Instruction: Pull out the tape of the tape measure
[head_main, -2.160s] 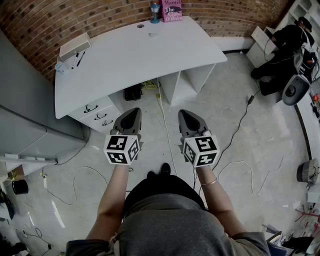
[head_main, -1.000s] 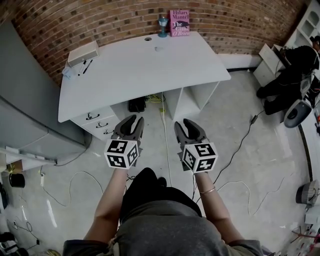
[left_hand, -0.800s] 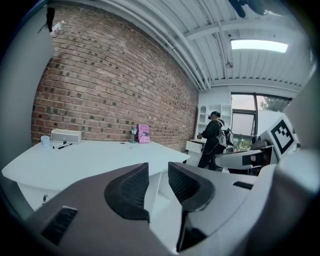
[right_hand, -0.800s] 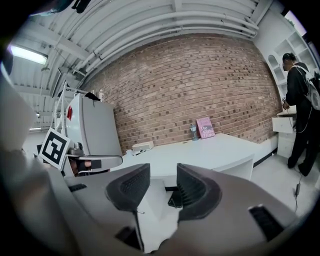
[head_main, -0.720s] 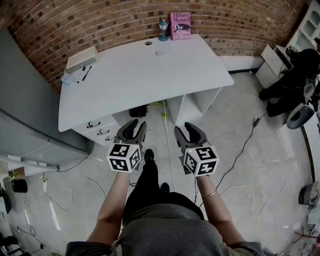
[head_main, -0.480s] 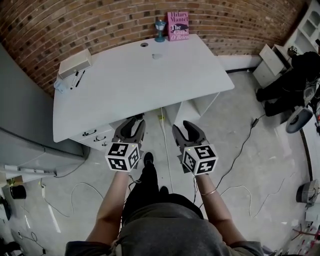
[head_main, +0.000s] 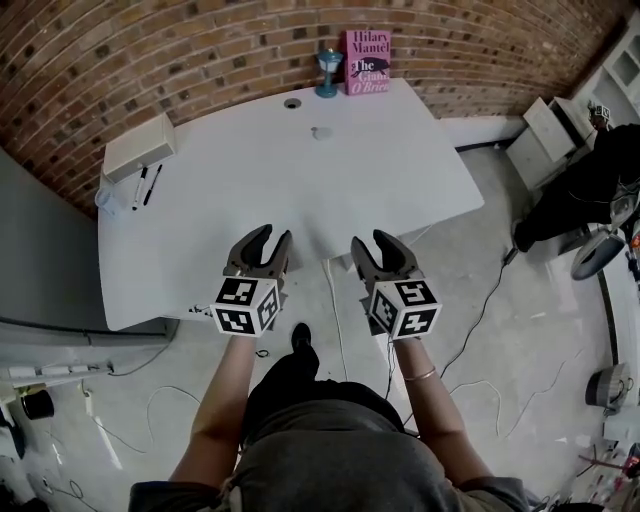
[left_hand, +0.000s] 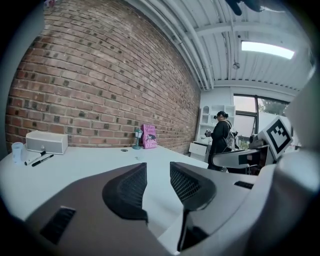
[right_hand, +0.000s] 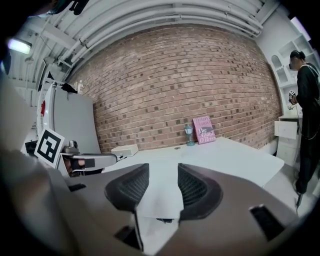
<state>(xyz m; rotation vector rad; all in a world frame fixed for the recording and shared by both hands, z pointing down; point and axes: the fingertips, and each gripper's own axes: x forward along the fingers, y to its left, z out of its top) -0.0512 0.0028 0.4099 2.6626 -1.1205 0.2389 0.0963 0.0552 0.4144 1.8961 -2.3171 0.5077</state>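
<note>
A white desk (head_main: 240, 190) stands against the brick wall. A small pale round object (head_main: 321, 132) lies toward its back middle, too small to identify; it also shows as a speck in the left gripper view (left_hand: 137, 158). My left gripper (head_main: 273, 234) and right gripper (head_main: 371, 239) hover side by side over the desk's front edge, well short of that object. Both are open with nothing between their fingers, as the left gripper view (left_hand: 157, 167) and the right gripper view (right_hand: 163, 170) show. Both pairs of jaws have just been opening.
A pink book (head_main: 367, 47) and a small blue lantern figure (head_main: 328, 60) stand at the desk's back by a cable hole (head_main: 292, 102). A white box (head_main: 138, 146), pens (head_main: 146, 185) and a cup (head_main: 104, 198) sit at its left. A person in black (head_main: 590, 190) stands at right; cables cross the floor.
I have walked up to the desk: both grippers moved from above the floor to over its front edge. Their jaws stand wider than before.
</note>
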